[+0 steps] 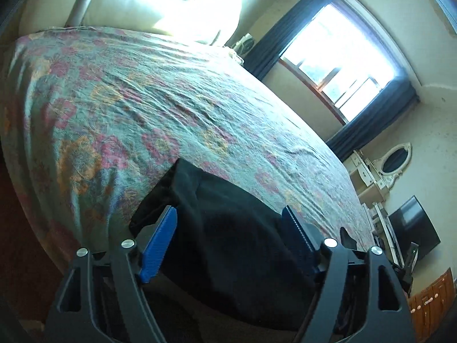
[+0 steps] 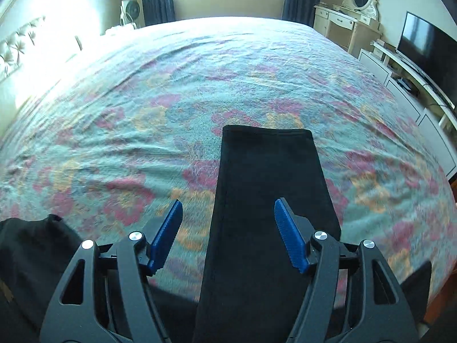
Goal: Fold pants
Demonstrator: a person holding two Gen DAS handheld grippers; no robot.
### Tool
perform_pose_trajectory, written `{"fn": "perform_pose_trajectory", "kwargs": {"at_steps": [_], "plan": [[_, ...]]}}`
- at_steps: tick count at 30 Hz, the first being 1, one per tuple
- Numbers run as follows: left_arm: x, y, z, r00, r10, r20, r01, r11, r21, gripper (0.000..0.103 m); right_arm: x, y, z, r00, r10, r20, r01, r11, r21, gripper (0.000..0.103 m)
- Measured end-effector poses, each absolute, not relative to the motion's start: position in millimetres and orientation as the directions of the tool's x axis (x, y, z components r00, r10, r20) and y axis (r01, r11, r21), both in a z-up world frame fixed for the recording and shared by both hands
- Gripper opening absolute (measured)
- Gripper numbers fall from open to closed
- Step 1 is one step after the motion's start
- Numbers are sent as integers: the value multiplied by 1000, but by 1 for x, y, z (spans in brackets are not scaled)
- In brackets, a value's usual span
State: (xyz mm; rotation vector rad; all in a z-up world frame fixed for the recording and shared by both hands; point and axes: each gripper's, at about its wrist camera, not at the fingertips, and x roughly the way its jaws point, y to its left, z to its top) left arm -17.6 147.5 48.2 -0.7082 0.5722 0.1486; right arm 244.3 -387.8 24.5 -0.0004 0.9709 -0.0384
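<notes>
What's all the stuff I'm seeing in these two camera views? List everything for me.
pants: one, black, laid on the bed, a leg stretching away from the right camera
bedspread: one, teal with pink and orange flowers, covering the bed
headboard: one, cream, at the bed's head
window: one, bright, on the far wall
curtains: two, dark blue, either side of the window
fan: one, white, by the window
dressing table: one, cream, oval mirror on top
television: one, black, on a white unit
left gripper: one, black with blue pads, open above the pants
right gripper: one, same colours, open above the leg

Home bedroom: wide bed (image 2: 200, 91) under floral bedspread, padded headboard (image 1: 137, 3), curtained window (image 1: 340, 65), mirrored dressing table (image 2: 351, 14), television (image 2: 428, 48).
</notes>
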Motion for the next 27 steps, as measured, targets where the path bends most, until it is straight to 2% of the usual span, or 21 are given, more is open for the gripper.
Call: {"fn": "perform_pose_trajectory", "kwargs": {"at_steps": [3,6,8,9,10,14,16,19,22,25,27], "plan": [[-23,167,46,814,53,-578,-415,750,-516,76,290,-368,-7,485,-123,-866,9,991,-136,66],[-27,185,31,771,57,-635,-471,722,-507,77,314,-357,-36,420,-201,-885,-30,971,-235,65],[-23,185,19,735,29,-677,-489,715,-500,77,319,-363,-46,380,-161,-911,-35,982,-188,46],[-22,182,14,725,16,-689,-491,714,-499,77,317,-368,-41,377,-166,-911,-19,982,-187,19],[-20,178,9,718,-7,-697,-486,712,-507,77,316,-372,-37,381,-185,-906,-17,978,-207,6],[-8,152,-2,699,-107,-707,-442,712,-545,77,293,-404,-10,442,-158,-883,4,985,-174,6],[1,134,-2,696,-152,-702,-405,724,-558,77,268,-430,16,505,-99,-857,29,995,-98,6],[12,99,1,696,-228,-680,-320,750,-579,77,218,-480,60,612,-22,-790,74,997,30,6],[22,57,6,680,-313,-663,-218,777,-591,77,156,-531,95,702,-19,-712,123,988,95,6],[29,14,7,644,-397,-654,-116,794,-597,77,93,-581,108,750,-31,-660,189,967,169,7],[33,-14,7,614,-439,-656,-53,806,-590,77,53,-609,99,751,-32,-659,236,946,223,6]]}}
